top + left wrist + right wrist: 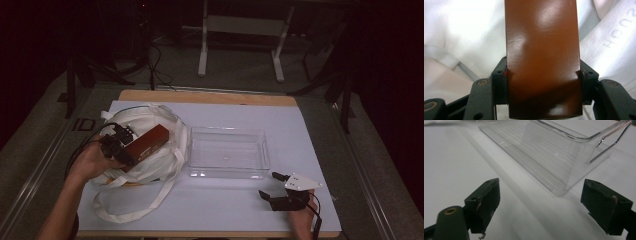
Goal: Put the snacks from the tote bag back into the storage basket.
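My left gripper (131, 150) is shut on a reddish-brown box (149, 141), held over the white cloth bag (165, 165) at the table's left. In the left gripper view the brown box (542, 55) stands between the two black jaws, its sides pressed by both pads (504, 85), with white bag fabric (461, 32) behind. My right gripper (270, 186) rests open near the front right of the table, just in front of the clear plastic tray (227, 172). In the right gripper view the fingertips (486, 200) stand wide apart with the tray's corner (560, 191) between and beyond them.
The table carries a white sheet (295, 130). The bag's long straps (125, 212) loop toward the front edge. Cables (82, 145) trail off the left side. A white stand's legs (202, 60) are on the floor beyond the table.
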Demonstrator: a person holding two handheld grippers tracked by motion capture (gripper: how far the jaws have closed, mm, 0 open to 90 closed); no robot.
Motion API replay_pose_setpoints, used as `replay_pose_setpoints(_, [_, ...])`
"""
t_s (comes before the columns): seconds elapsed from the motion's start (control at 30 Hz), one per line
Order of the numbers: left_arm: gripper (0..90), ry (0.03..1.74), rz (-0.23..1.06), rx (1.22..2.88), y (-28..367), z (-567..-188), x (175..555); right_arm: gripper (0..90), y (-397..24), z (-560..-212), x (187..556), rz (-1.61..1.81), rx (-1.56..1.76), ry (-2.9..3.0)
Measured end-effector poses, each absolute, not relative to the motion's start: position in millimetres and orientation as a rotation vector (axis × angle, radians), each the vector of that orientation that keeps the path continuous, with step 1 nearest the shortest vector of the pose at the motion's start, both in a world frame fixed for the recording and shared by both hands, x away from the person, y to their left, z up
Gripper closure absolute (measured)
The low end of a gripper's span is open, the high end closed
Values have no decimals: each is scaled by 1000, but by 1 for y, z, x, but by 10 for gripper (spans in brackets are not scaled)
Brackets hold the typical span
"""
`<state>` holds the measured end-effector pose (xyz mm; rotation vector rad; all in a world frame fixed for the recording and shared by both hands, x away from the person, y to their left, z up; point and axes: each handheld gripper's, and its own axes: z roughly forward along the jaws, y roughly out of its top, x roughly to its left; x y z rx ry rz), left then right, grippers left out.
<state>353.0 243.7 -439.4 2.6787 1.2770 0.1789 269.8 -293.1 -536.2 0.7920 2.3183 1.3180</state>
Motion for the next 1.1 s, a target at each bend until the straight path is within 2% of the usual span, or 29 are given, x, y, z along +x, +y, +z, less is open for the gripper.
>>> replay_pose_setpoints(0.73, [432,1214,236,2602,253,-411,343,158,-293,-536,270,1318,793,2319])
replay_pose_setpoints(1.1, [433,1121,276,2559,251,-396,338,158,-293,-536,270,1318,792,2319])
